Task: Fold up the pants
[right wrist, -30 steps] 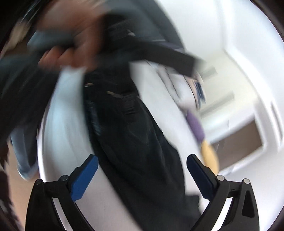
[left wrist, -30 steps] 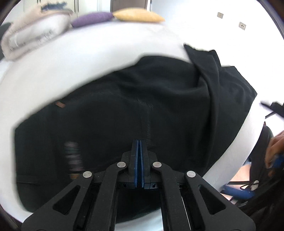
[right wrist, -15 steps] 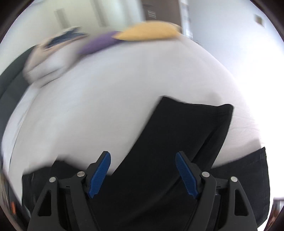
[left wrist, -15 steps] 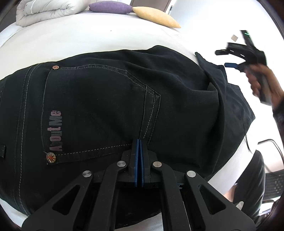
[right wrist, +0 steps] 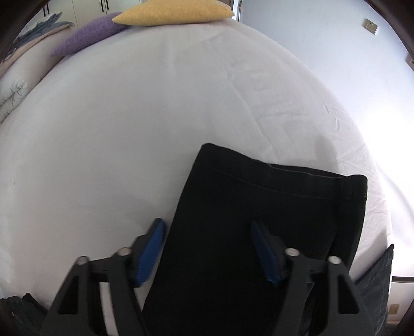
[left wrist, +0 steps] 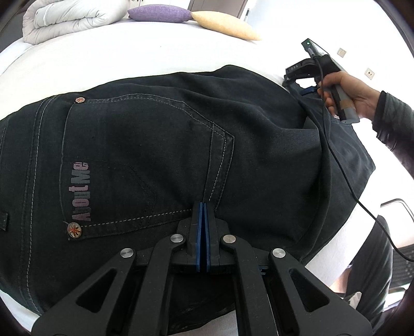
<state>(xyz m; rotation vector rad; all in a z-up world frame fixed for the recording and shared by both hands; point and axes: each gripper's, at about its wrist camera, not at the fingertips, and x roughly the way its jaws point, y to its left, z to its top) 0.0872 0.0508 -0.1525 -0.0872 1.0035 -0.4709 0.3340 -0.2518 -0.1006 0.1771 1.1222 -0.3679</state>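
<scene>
Two grippers are mine, one in each hand. My left gripper (left wrist: 203, 206) has its blue pads pressed flat together with nothing showing between them, tips low over the seat of the black pants (left wrist: 160, 144), just beside the stitched corner of the back pocket (left wrist: 145, 165) that carries the lettering "AboutMe" and a rivet (left wrist: 75, 230) at its lower corner. My right gripper (right wrist: 207, 248) stands about half open, its jaws having just been closing; one blue pad hangs over the white sheet at the edge of the leg, the other over the dark cloth, and neither pad presses on anything. Under it the leg end of the pants lies flat, hem (right wrist: 279, 170) toward the far side of the bed (right wrist: 155, 116). From the left wrist view my right hand (left wrist: 344, 90) holds that gripper's handle out over the leg end, a cable (left wrist: 344, 175) trailing down from it across the cloth. The pants lie spread along the near edge of the bed. At the far edge rest a purple cushion (left wrist: 160, 13), a yellow cushion (left wrist: 225, 24) and a rolled white duvet (left wrist: 69, 19).
</scene>
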